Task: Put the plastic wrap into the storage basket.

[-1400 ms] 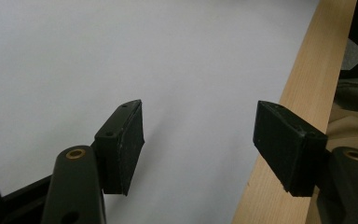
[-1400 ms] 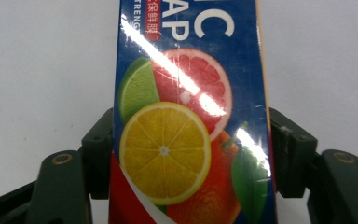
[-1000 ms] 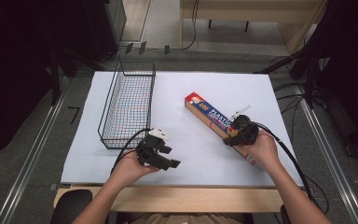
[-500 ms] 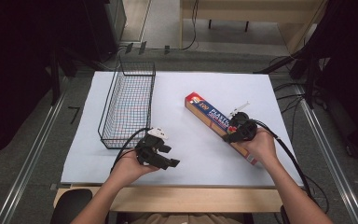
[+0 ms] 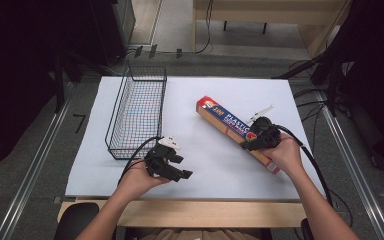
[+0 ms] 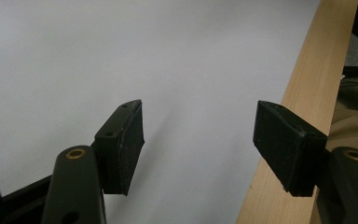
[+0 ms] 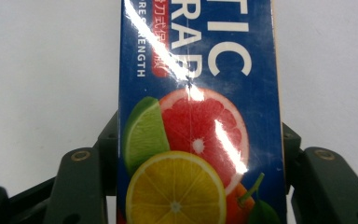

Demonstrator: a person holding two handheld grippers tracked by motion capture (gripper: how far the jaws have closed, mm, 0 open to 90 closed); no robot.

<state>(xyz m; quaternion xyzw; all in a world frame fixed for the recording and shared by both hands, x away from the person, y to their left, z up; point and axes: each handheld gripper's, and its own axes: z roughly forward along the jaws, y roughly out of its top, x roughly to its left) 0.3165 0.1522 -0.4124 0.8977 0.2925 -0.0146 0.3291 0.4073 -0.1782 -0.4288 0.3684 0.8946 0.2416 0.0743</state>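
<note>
Item: long plastic-wrap box (image 5: 237,134), blue face with citrus print, lying flat and slantwise on the white table (image 5: 215,165). It sits between the jaws of the right gripper (image 5: 250,144), near its lower end; in the right gripper view the two jaws bracket the box (image 7: 198,112) on both long sides, pads against the cardboard. These jaws have just been closing, with the box between them, and now clamp it. Step in hand, by judgement: the grasp is being completed and the box is not yet raised off the table. Left gripper (image 5: 182,172): jaws partly open, nothing between them, only bare white surface and the wooden table edge (image 6: 303,98) ahead of them. Container: black wire basket (image 5: 136,111), upright, well apart from the right jaws and up and to the left of the left jaws; it looks empty. Next move, by judgement: a level lift of the box, which is gripped off-centre and may droop at its far end, then a carry across to the basket, turned to match the basket's long axis.
</note>
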